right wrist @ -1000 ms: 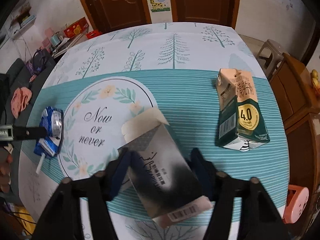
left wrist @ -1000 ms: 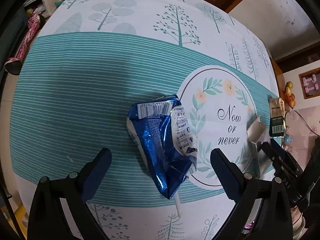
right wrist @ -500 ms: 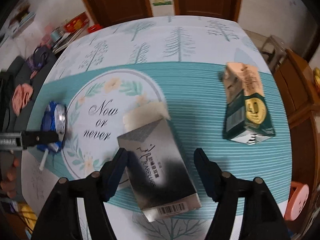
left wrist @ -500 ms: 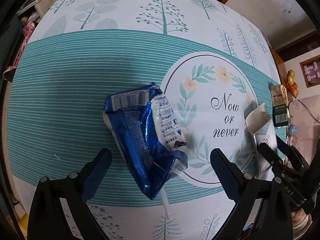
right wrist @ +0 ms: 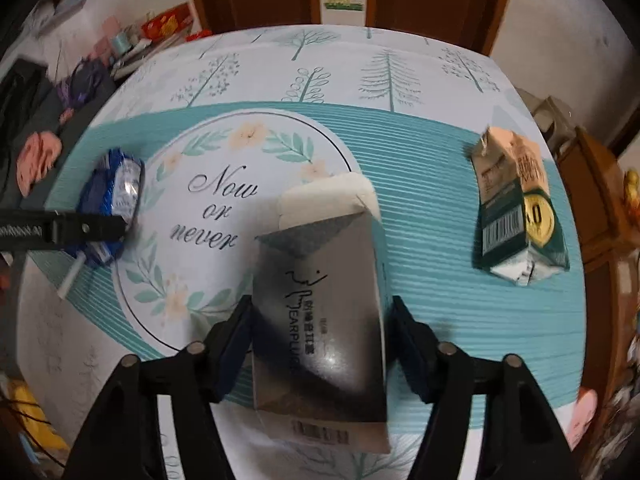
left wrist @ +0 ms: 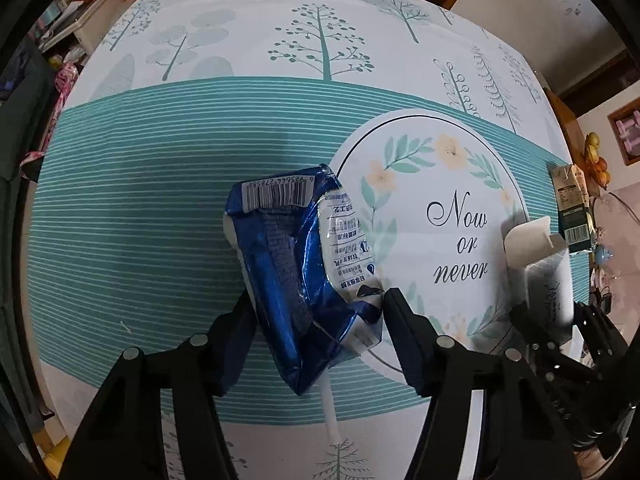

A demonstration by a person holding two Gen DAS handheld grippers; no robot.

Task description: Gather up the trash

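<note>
left wrist view, left gripper (left wrist: 316,312) closing its jaws around the crumpled blue wrapper (left wrist: 304,264) on the teal striped tablecloth (left wrist: 140,220), pads touching it, right wrist view, right gripper (right wrist: 320,320) closing on the silver earplug box (right wrist: 320,312), milk carton (right wrist: 516,208) well apart at right

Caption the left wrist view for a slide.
Left tool closing around a crumpled blue wrapper on the tree-print tablecloth.
</note>
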